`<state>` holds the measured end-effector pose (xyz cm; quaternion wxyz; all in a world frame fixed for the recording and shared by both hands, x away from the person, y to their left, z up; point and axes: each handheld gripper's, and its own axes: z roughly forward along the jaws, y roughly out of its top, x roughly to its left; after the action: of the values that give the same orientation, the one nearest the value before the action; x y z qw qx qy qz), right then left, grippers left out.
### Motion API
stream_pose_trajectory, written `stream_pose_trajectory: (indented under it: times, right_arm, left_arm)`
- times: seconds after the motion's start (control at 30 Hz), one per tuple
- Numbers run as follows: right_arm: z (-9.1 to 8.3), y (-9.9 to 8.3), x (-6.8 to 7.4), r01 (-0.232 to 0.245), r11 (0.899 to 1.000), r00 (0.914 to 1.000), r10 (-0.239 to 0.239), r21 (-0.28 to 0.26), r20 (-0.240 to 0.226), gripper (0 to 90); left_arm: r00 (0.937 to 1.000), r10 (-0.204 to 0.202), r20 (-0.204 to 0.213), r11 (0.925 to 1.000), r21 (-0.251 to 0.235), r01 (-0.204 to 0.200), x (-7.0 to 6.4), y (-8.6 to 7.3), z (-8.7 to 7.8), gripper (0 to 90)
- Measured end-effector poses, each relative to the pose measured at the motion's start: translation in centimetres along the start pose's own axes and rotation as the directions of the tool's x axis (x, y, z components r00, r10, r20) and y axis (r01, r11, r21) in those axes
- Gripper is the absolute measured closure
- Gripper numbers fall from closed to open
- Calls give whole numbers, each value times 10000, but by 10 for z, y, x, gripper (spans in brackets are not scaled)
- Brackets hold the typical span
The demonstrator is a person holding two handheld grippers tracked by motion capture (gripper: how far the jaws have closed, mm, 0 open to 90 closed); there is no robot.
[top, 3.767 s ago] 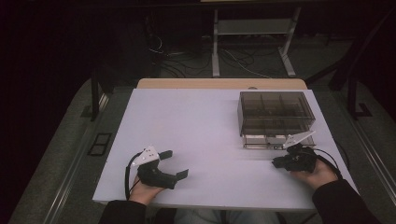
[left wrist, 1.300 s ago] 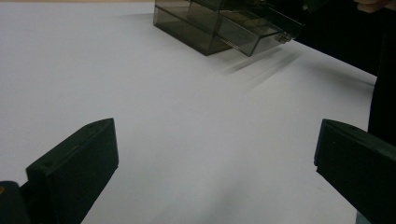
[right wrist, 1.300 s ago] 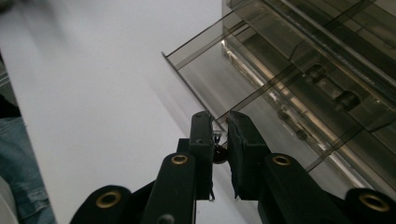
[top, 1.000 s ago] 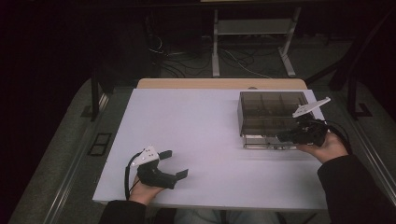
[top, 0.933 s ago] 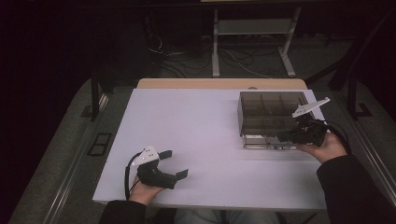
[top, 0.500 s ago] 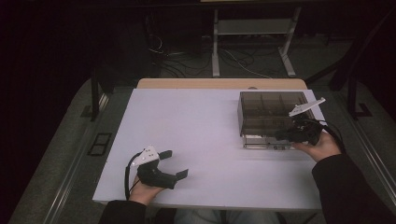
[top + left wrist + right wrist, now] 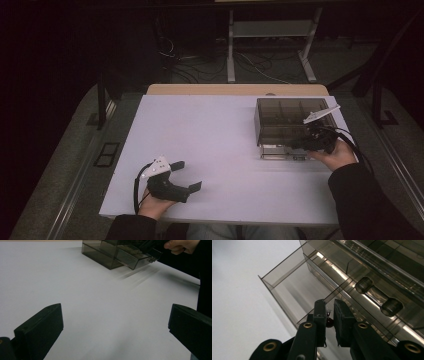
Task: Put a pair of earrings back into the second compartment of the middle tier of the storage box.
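Left gripper (image 7: pixel 186 176): unmoved at the white table's (image 7: pixel 215 135) near-left, jaws wide apart, empty.
Smoked clear plastic drawer box (image 7: pixel 289 122): far right, low drawer (image 7: pixel 294 287) out.
Right gripper (image 7: pixel 330 315): has crept leftward, nearly closed on a small red piece (image 7: pixel 329 322) over the drawer, release likely imminent.

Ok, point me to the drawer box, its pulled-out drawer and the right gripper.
drawer box (image 7: pixel 280 117), high view, smoky top panel.
pulled-out drawer (image 7: pixel 287 287), right gripper view, clear side wall.
right gripper (image 7: pixel 330 315), right gripper view, between its fingertips.
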<state>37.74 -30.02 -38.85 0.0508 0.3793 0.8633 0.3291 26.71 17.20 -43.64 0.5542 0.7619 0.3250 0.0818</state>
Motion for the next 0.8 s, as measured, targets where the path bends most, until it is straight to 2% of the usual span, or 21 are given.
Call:
stream_pose_trajectory:
  times: [0.2, 0.47, 0.57, 0.63, 0.8]
  right_arm:
    - [8, 0, -2, 11, 9998, 10000, -13, 180, 65, 786]
    - [2, 0, 5, 42, 9999, 9999, -44, 106, 138, 702]
    - [-2, 0, 8, -36, 10000, 9999, 37, -51, 164, 622]
    - [-5, 0, 10, -260, 9993, 9997, 259, -280, -19, 551]
    - [-9, -3, 20, -447, 9986, 9989, 443, -299, -149, 302]
  left_arm:
    - [10000, 12, 4, 10000, 3, -12, 0, 0, 0, 0]
    - [10000, -1, 13, 10000, -11, 1, 0, 0, 0, 0]
    - [10000, -19, -26, 10000, -8, 19, 0, 0, 0, 0]
    - [10000, -6, -43, 10000, -8, 6, 0, 0, -1, 0]
    - [10000, -42, -49, 10000, -77, 42, 0, 0, -2, 0]
